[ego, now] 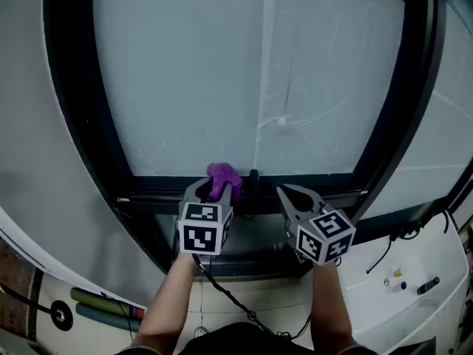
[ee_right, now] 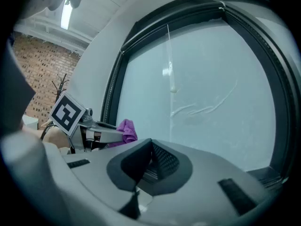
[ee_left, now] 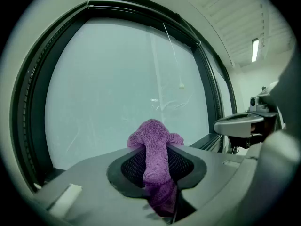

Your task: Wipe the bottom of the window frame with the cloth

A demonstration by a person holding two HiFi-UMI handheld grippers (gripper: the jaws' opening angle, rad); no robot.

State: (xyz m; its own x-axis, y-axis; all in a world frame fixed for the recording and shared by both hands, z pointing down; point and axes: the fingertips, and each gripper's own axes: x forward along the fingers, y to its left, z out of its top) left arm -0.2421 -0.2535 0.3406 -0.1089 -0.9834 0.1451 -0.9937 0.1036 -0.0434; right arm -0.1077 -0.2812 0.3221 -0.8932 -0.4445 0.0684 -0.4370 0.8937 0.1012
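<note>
The left gripper point(ego: 214, 188) has its jaws clamped on a purple cloth point(ego: 223, 177), which sticks up past the tips in a bunched wad. In the head view the wad sits right at the bottom rail of the dark window frame point(ego: 318, 184), near the middle of the rail and at the foot of the frosted glass point(ego: 244, 72). The right gripper point(ego: 290, 195) hangs just beside the left one, its tips near the same rail, with jaws pressed together and nothing between them.
</note>
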